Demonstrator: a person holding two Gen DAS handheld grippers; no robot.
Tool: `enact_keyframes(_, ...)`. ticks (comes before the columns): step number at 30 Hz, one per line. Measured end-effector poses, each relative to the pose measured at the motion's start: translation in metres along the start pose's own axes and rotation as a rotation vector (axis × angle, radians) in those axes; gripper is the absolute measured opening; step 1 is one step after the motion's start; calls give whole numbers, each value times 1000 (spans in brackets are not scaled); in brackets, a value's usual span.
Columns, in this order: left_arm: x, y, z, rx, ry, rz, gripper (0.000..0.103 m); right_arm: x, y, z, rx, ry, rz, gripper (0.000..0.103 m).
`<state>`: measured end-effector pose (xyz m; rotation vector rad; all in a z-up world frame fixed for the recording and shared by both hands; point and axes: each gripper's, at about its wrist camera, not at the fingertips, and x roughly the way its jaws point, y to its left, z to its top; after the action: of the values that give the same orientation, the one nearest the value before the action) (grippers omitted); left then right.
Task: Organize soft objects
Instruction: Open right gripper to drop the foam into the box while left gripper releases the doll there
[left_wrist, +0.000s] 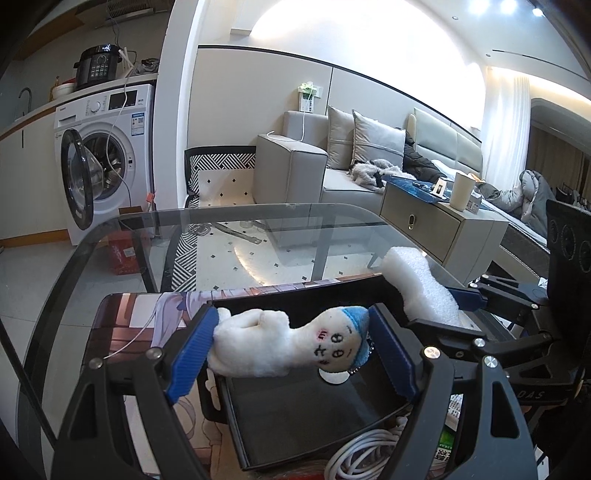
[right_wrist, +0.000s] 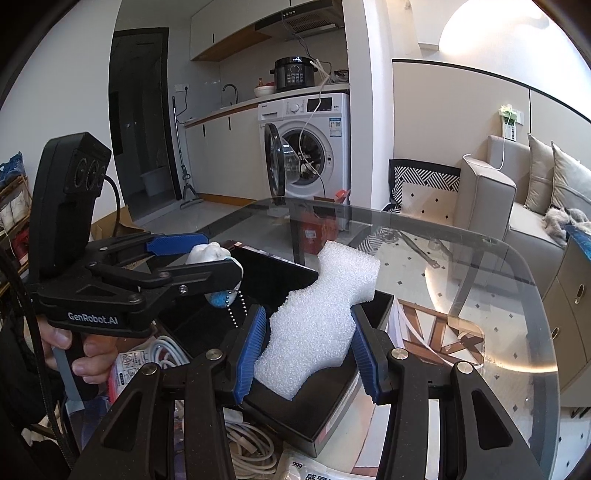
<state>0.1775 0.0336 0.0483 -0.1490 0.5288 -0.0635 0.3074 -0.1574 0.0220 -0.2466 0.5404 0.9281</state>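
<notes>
My left gripper (left_wrist: 291, 343) is shut on a white plush doll with a blue cap (left_wrist: 280, 345) and holds it over a black open box (left_wrist: 295, 421). In the right wrist view the left gripper (right_wrist: 207, 254) shows at left with the doll (right_wrist: 210, 254) between its pads and its bead chain hanging. My right gripper (right_wrist: 308, 339) is shut on a white foam piece (right_wrist: 317, 317) over the box's right part (right_wrist: 332, 417). The foam (left_wrist: 421, 284) and right gripper also show in the left wrist view.
The box sits on a glass table (left_wrist: 258, 229) with a picture mat (left_wrist: 140, 317). White cables (left_wrist: 369, 454) and packets (right_wrist: 317, 469) lie near the box. A washing machine (left_wrist: 107, 147), a sofa (left_wrist: 332, 162) and a side cabinet (left_wrist: 436, 221) stand beyond.
</notes>
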Motion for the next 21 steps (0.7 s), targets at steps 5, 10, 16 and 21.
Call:
enact_keyframes(5,0,1,0,-1,4,-6,83,6,4,-3,-16,15,-3,47)
enact_keyframes(10,0,4,2,-23,8,-18,83,7,4,-3,-25,15,-23,68)
enact_keyframes(16,0,6,3,-16,11,-13,83,-5,2,-4,-8,-19,-33,77)
enact_keyframes(21,0,5,3,-11,10,-15,92,-21,-2,-7,11,-46,-54,83)
